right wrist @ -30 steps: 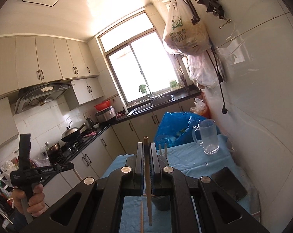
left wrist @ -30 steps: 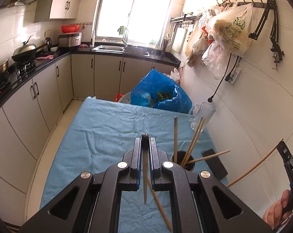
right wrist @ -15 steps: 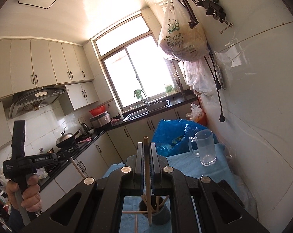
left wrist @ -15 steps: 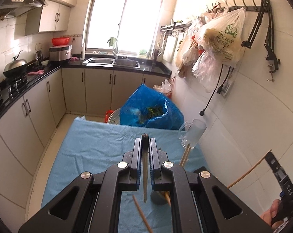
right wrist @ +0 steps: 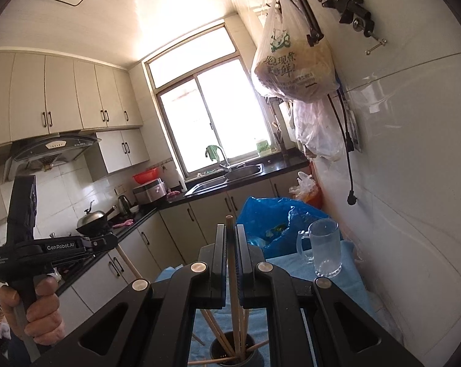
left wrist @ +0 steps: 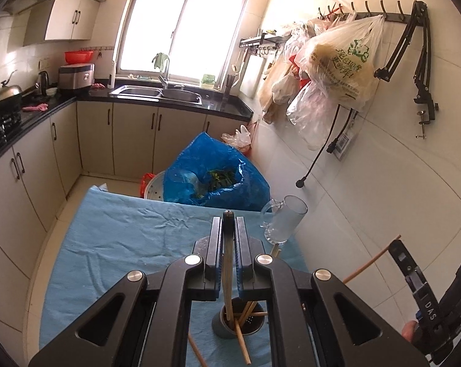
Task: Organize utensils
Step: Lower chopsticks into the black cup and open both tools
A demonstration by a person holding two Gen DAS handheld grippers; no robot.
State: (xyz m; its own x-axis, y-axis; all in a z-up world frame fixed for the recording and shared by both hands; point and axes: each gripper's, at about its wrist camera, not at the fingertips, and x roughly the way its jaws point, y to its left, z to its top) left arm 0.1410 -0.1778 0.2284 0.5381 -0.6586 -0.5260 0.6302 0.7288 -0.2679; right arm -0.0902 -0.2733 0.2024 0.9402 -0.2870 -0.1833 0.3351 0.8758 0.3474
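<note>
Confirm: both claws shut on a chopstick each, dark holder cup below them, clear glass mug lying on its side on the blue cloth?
One error: the clear glass mug stands upright on the blue cloth, as the right wrist view shows. Otherwise correct: left claw and right claw each clamp a wooden chopstick over the dark holder cup.

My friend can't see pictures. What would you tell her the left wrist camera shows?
The left tongs pinch one chopstick whose lower end sits in a dark holder with other chopsticks, on a blue tablecloth. A glass mug stands near the tiled wall, and a kitchen sink lies under the bright window.
</note>
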